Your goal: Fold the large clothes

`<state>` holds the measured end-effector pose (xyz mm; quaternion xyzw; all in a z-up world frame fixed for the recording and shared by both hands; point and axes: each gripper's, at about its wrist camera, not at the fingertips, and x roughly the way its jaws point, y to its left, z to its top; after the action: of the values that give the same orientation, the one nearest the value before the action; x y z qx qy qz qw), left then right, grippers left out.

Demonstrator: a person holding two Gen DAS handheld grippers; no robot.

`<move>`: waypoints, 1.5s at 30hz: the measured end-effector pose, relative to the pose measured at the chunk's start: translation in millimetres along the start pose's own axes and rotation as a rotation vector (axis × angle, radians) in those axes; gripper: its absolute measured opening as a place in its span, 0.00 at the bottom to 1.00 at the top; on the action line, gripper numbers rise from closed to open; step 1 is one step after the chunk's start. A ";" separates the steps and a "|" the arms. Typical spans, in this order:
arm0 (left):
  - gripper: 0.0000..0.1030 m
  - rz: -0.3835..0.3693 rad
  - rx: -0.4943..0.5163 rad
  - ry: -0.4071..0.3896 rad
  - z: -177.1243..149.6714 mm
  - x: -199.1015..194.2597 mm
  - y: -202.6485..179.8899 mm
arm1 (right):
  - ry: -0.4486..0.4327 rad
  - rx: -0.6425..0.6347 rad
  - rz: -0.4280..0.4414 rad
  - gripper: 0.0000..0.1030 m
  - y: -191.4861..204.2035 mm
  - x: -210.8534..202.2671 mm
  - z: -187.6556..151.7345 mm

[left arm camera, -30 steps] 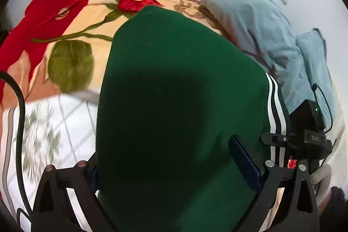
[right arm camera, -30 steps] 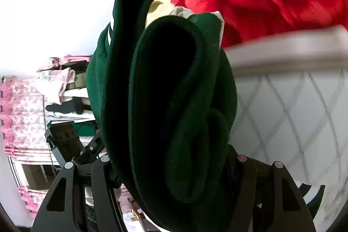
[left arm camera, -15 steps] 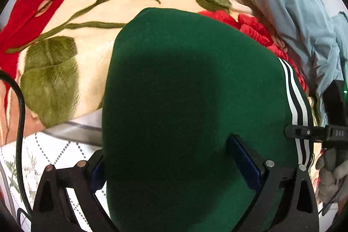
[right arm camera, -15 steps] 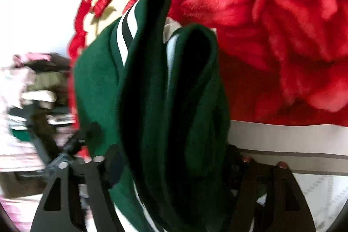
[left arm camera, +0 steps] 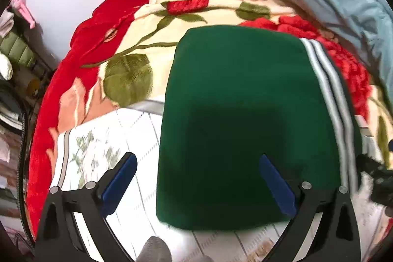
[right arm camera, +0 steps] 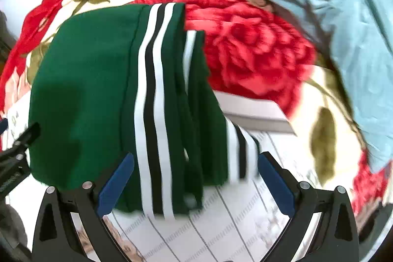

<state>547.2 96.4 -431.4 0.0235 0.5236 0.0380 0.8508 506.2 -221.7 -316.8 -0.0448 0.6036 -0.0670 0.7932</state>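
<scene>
A dark green garment (left arm camera: 245, 119) with white side stripes lies folded into a compact stack on the bed. In the right wrist view it (right arm camera: 103, 90) shows several layers and black-and-white stripes. My left gripper (left arm camera: 199, 178) is open, its blue pads on either side of the stack's near left part, holding nothing. My right gripper (right arm camera: 196, 176) is open too, its jaws wide on either side of the striped near edge, gripping nothing.
The garment rests partly on a white patterned sheet (left arm camera: 103, 163) and partly on a red and cream rose blanket (left arm camera: 137, 46). A light blue pillow (right arm camera: 331, 4) lies at the back right. Clutter (left arm camera: 14, 46) stands beyond the bed's left edge.
Both grippers were shut on the raised folded garment. They have opened, the garment now lies flat on the bed, and both have drawn back.
</scene>
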 end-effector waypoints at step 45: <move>0.99 0.001 -0.097 -0.321 -130.0 -562.9 29.8 | -0.518 0.040 -0.039 0.99 -43.6 -653.1 -294.6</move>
<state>177.4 75.8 12.9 -0.0115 0.3787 0.0594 0.9235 48.6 -157.1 232.4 -0.0566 0.3780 -0.0806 0.9206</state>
